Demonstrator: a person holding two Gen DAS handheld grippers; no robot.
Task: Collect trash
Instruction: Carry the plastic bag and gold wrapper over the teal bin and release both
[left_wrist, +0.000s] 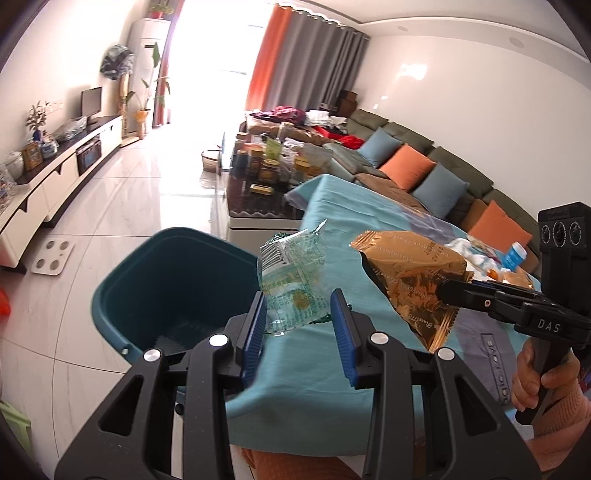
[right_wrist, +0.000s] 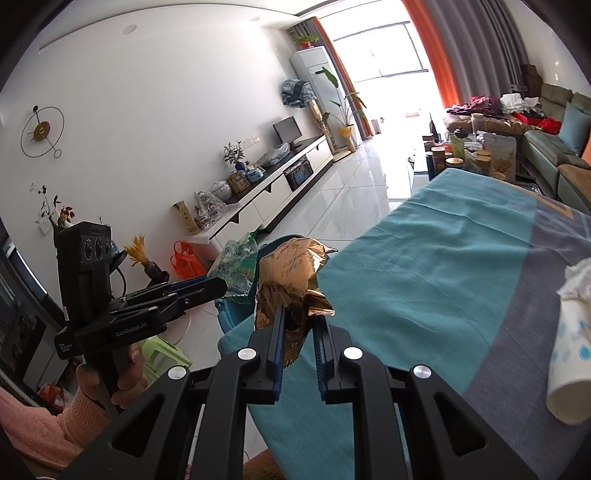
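My left gripper (left_wrist: 298, 301) is shut on a crumpled clear wrapper with green print (left_wrist: 291, 277), which hangs in the air over the table's left edge. Just left of and below it stands an open dark teal bin (left_wrist: 166, 280) on the floor. My right gripper (right_wrist: 299, 317) is shut on a gold foil wrapper (right_wrist: 291, 273), held up above the teal tablecloth (right_wrist: 443, 258). In the left wrist view the right gripper (left_wrist: 443, 288) comes in from the right with the gold wrapper (left_wrist: 406, 280). In the right wrist view the left gripper (right_wrist: 221, 286) carries the clear wrapper (right_wrist: 236, 269).
A tipped paper cup (right_wrist: 569, 354) and crumpled tissue (right_wrist: 580, 277) lie on the table at the right. More litter and a blue-capped bottle (left_wrist: 515, 254) lie further along. A coffee table with jars (left_wrist: 266, 162), a sofa (left_wrist: 424, 155) and a white floor scale (left_wrist: 51, 258) are around.
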